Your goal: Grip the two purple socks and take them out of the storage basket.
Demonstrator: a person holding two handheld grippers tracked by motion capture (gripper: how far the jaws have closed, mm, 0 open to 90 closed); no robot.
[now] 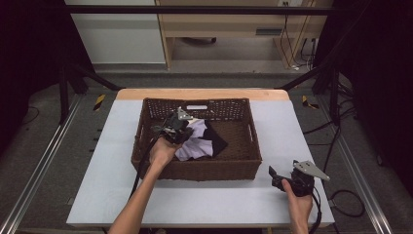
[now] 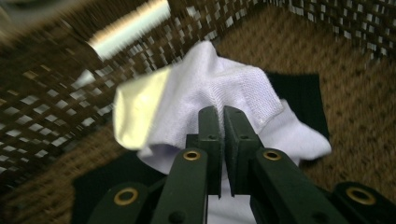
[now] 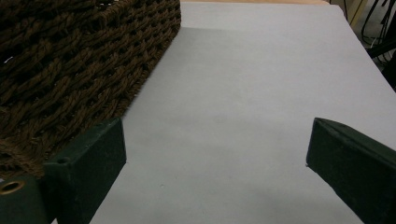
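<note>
A brown wicker basket (image 1: 197, 169) stands in the middle of the table. Inside it lie a white sock (image 1: 196, 144) and a black cloth (image 1: 217, 140). My left gripper (image 1: 183, 127) reaches into the basket from the left and is shut on the white sock (image 2: 205, 88), which bunches up between its jaws above the black cloth (image 2: 299, 95). My right gripper (image 1: 276, 177) rests low over the table at the front right, just beyond the basket's corner. In the right gripper view its jaws stand wide apart, nothing between them, with the basket wall (image 3: 70, 60) to their left.
The grey table top (image 1: 292, 131) has bare strips left, right and in front of the basket. A wooden strip (image 1: 199, 93) runs along the far edge. Dark frame posts and cables stand beyond the table on both sides.
</note>
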